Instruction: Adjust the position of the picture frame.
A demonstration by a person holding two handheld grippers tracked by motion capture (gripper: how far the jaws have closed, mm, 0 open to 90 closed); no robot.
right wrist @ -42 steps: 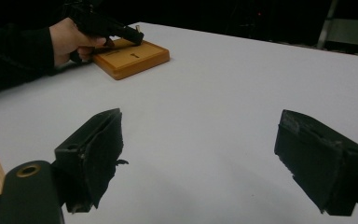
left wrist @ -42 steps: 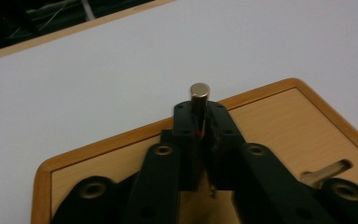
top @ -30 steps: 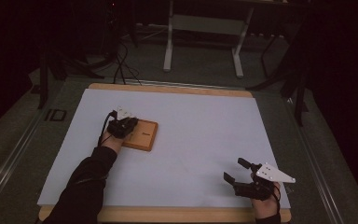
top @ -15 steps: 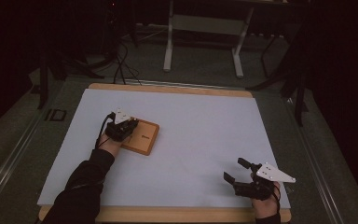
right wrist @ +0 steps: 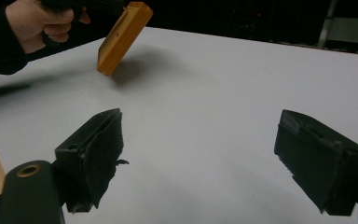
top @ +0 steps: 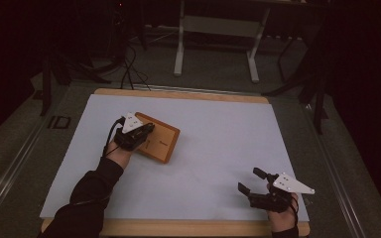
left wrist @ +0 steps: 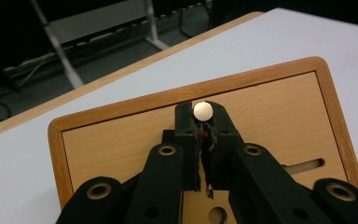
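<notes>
Wooden and shallow, the tray-like board (top: pixel 158 141) has a raised, rounded rim around a paler recessed panel with a slot and a round hole cut in it. It is off the white table (top: pixel 218 148), hanging tilted in the air above the table's far-left part, as the right tool's view shows (right wrist: pixel 121 35), with its shadow on the white sheet below. The left tool (top: pixel 138 135) is clenched on it: in its own view the two black jaws stand nearly together over the panel (left wrist: pixel 202 122), pinching a small round pale knob (left wrist: pixel 203 111) that stands up from the board. The person's left hand (top: pixel 119 148) grips the tool from the near side, the dark-sleeved forearm running in from the lower left.

The right tool (top: pixel 254 182) sits low near the table's near-right edge, well apart from the board, held level and pointing left. It is released, its jaws spread wide (right wrist: pixel 200 154) with nothing but bare white table between them.
</notes>
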